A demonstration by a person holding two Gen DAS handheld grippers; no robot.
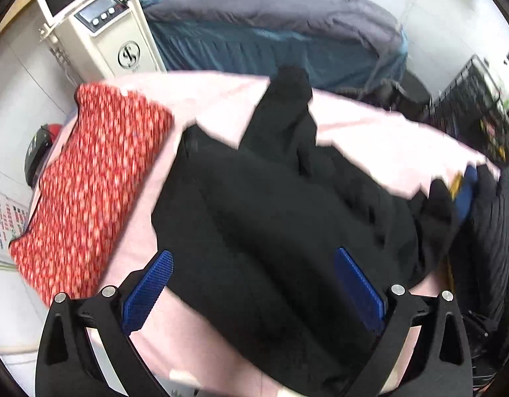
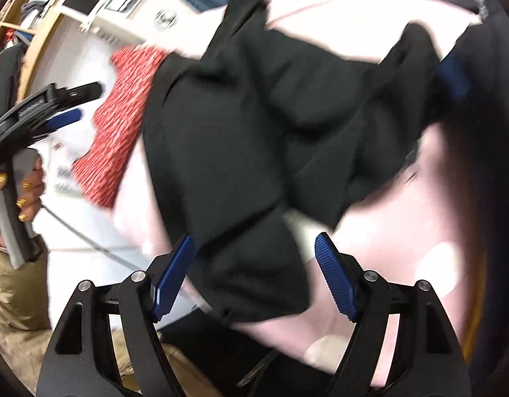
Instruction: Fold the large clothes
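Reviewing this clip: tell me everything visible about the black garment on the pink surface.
The black garment is dark, matte, soft-looking fabric, lying rumpled and unfolded on the pink surface. One narrow part, likely a sleeve, stretches toward the far edge; another bunched part trails off to one side. Its left edge meets or slightly overlaps the folded red patterned cloth. Both the left gripper and right gripper hover open above its near edge, gripping nothing.
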